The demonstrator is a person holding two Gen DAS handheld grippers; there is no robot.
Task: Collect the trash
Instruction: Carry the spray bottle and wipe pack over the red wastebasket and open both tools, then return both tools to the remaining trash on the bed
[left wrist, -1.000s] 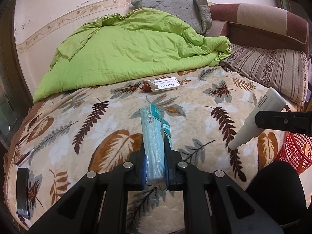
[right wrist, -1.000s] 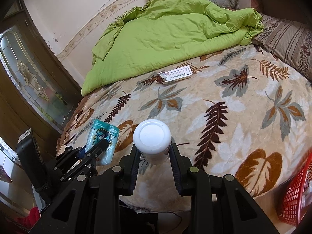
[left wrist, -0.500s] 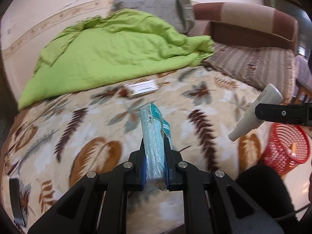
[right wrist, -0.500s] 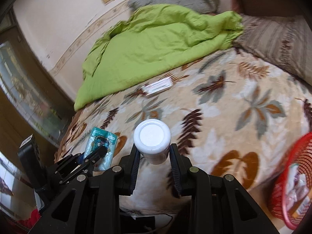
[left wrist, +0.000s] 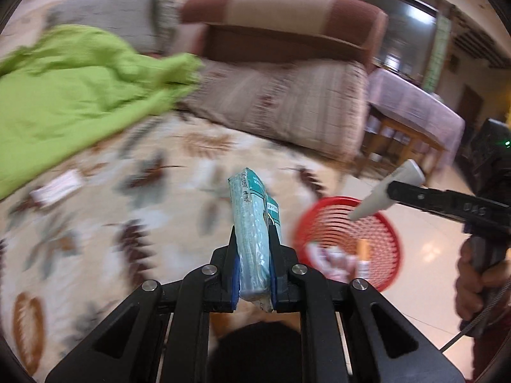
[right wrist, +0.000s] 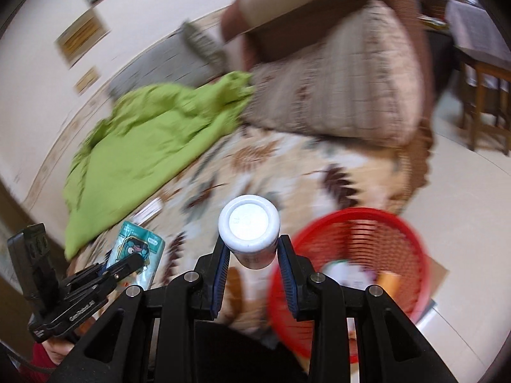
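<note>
My left gripper (left wrist: 253, 239) is shut on a teal plastic packet (left wrist: 252, 220), held edge-on above the bed's corner; from the right wrist view the packet (right wrist: 137, 249) shows a cartoon print. My right gripper (right wrist: 252, 249) is shut on a white bottle (right wrist: 249, 226), seen base-first. In the left wrist view the bottle (left wrist: 383, 191) hangs tilted over the far rim of a red mesh basket (left wrist: 383, 233). The basket (right wrist: 408, 236) stands on the floor beside the bed and holds several bits of trash. A white card pack (left wrist: 56, 188) lies on the leaf-print blanket (left wrist: 143, 191).
A green quilt (left wrist: 64, 95) is heaped at the back of the bed, with a striped pillow (left wrist: 287, 102) and brown headboard (left wrist: 281, 19) behind. A wooden table with a cloth (left wrist: 415, 111) stands to the right on the glossy tile floor (left wrist: 431, 255). A hand (left wrist: 476, 281) holds the right gripper.
Both grippers have swung right, away from the bed's middle and toward the red basket, each still holding its item. The basket now lies much closer and fuller in both views.
</note>
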